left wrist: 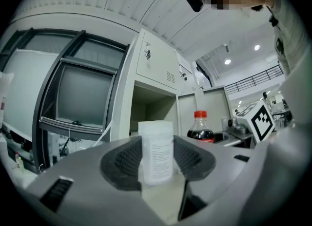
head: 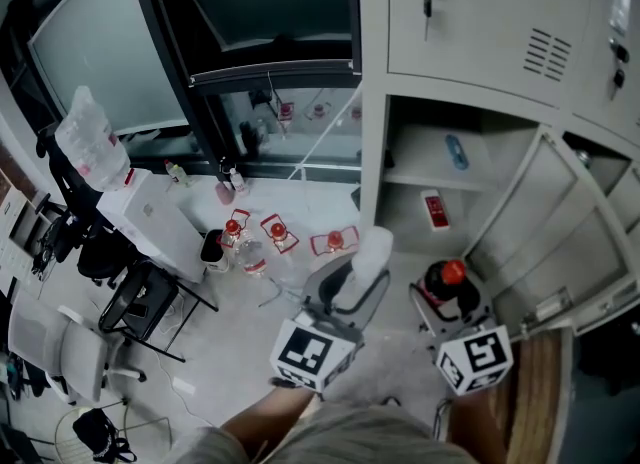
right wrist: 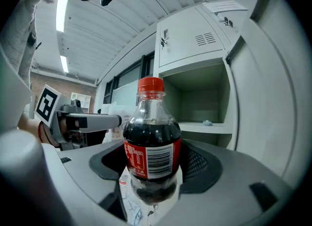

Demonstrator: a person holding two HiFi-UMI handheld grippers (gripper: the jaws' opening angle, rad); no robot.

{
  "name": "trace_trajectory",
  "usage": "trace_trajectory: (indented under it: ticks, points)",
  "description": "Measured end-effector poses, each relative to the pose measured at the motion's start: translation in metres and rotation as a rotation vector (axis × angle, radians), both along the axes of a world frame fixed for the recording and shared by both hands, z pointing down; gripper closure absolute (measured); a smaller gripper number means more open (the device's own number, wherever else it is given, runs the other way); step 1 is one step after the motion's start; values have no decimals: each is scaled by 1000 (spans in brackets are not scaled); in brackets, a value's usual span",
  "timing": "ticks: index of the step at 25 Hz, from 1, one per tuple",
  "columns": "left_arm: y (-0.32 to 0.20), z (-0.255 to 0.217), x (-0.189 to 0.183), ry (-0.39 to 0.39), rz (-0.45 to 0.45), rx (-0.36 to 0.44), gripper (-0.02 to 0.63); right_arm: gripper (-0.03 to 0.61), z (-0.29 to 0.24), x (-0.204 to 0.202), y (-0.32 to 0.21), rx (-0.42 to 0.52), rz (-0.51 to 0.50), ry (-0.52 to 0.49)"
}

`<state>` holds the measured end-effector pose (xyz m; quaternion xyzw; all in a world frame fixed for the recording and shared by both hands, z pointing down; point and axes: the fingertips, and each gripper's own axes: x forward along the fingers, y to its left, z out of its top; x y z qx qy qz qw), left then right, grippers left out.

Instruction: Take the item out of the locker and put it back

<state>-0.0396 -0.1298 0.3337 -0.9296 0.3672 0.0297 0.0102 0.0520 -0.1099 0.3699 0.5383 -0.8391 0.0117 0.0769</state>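
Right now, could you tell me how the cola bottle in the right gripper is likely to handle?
The cola bottle looks filled to its shoulder with liquid, so it is probably heavy for its size. Its round, smooth plastic body would likely roll if laid down. Tall and narrow, gripped around its middle by the right gripper, it may tip when released.

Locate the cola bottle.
The cola bottle stands clamped in the right gripper's jaws, lower right in the head view, before the open locker and right of the left gripper's white jar.

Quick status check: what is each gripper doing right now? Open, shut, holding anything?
Left gripper: jaws closed on the white container.
Right gripper: jaws closed on the cola bottle.
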Motion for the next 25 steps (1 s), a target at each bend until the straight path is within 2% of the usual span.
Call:
trace_trajectory:
  ticks: [10, 25]
  points:
    - [14, 18, -11, -15, 30, -30, 416, 268, 3, 3, 6, -13, 21, -4]
    - [17, 28, -9, -22, 49, -43, 416, 267, 6, 0, 5, -5, 7, -1]
